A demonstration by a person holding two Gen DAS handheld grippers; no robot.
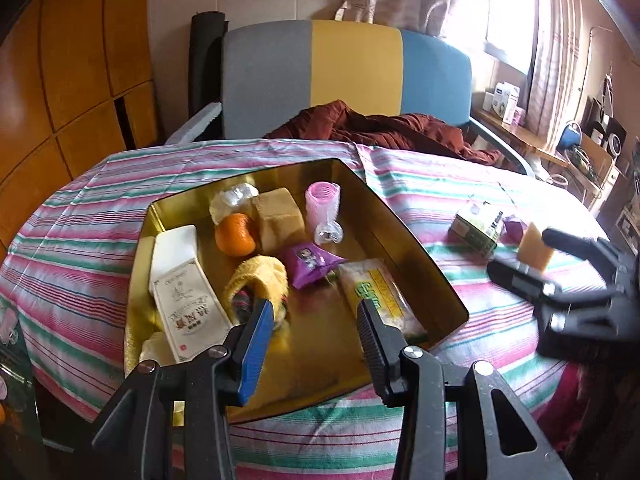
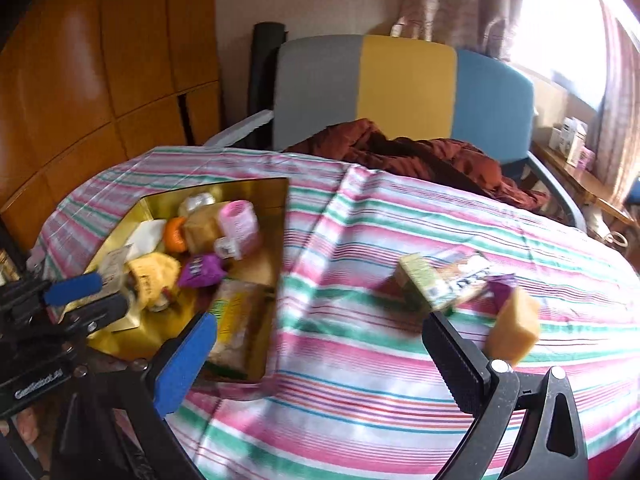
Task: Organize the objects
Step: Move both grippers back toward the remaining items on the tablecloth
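Right wrist view: right tool (image 2: 320, 354) spread, empty; advise squaring on the sponge (image 2: 514, 330) near the tabletop's (image 2: 360, 400) right edge.

I'm in a lived-in room at home: a table (image 1: 400, 168) under a striped cloth, a grey, yellow and blue chair (image 1: 344, 68) at twelve o'clock, wooden cupboard doors (image 1: 72, 72) at ten, a curtained window (image 1: 508, 12) at two.

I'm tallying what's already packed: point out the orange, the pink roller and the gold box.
orange (image 1: 235, 234), left wrist view, middle of its peel.
pink roller (image 1: 322, 203), left wrist view, its ribbed side.
gold box (image 1: 404, 240), left wrist view, right inner wall.
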